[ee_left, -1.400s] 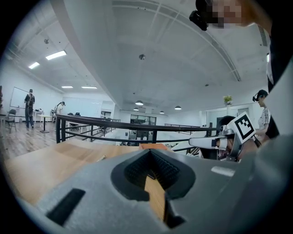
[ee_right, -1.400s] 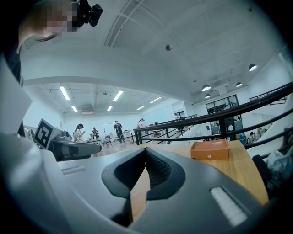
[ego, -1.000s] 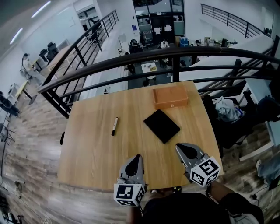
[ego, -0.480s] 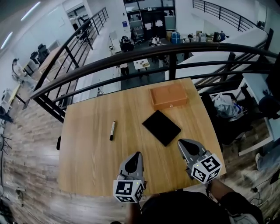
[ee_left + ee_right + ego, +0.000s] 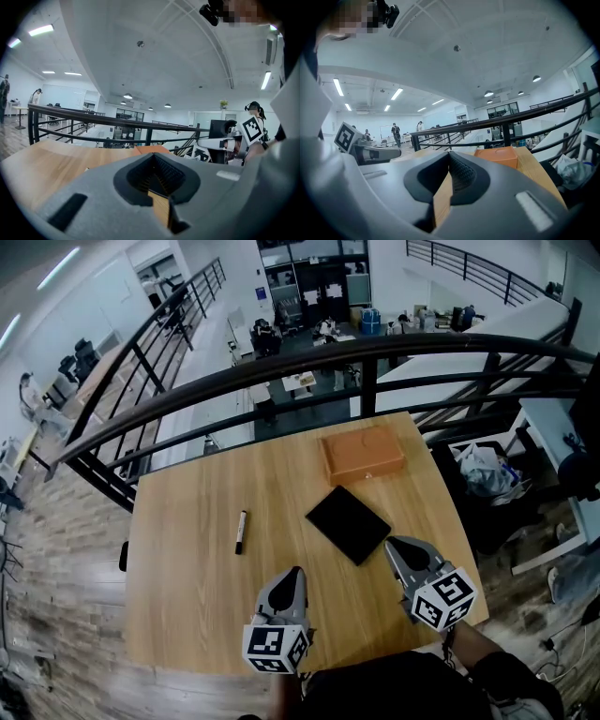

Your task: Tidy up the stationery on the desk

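On the wooden desk (image 5: 197, 549) lie a black-and-white marker pen (image 5: 240, 531) at the left, a black notebook (image 5: 348, 524) in the middle and an orange-brown box (image 5: 363, 454) at the far side. My left gripper (image 5: 295, 574) hovers near the desk's front edge, shut and empty, below and to the right of the pen. Over the front right, my right gripper (image 5: 395, 546) is shut and empty, its tip just in front of the notebook's near corner. The box (image 5: 498, 156) shows ahead in the right gripper view. In the left gripper view the left gripper (image 5: 157, 178) looks along the desk (image 5: 51, 161).
A black railing (image 5: 309, 367) curves just beyond the desk's far edge, with an open drop to a lower floor behind it. A dark chair with bags (image 5: 487, 474) stands off the desk's right side. The desk's left half holds only the pen.
The head view has shifted, so the desk sits a little lower in the frame. Both grippers have edged forward over the front of the desk; the right tip is now nearer the notebook.
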Available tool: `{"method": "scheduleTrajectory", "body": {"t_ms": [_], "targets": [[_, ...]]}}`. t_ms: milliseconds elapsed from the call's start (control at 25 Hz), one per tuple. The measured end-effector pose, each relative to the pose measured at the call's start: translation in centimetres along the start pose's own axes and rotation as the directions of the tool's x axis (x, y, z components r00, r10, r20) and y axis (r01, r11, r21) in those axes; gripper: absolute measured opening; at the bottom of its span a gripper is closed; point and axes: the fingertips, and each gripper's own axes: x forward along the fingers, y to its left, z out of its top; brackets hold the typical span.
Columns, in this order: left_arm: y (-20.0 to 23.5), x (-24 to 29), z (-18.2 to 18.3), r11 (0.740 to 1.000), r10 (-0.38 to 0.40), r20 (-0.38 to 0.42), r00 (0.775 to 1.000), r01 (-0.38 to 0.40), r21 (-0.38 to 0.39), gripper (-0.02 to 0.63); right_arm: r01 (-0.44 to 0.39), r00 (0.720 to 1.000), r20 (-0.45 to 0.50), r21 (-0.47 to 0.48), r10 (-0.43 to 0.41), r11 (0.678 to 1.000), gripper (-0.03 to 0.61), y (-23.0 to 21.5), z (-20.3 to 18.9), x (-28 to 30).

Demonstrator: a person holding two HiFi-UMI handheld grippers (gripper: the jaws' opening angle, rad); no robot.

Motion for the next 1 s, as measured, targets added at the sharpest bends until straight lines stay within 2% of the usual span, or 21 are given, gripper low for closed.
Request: {"method": "scheduleTrajectory", "body": {"t_ms": [720,1000], "targets": [[4.1,5.0,-1.5,1.000,-0.008,-0.068,0.998,0.006,-0.022,0.012,0.058,0.996,-0.070,-0.013,-0.058,0.998,0.031,-3.8,-1.3,4.6],[5.3,7.7,-2.6,0.999,-0.031,-0.113,0.993,0.026,-0.039,0.049,0.073,0.991,-0.107,-0.020,-0.074,0.997,0.035,-5.5,-2.2,6.7]]}}
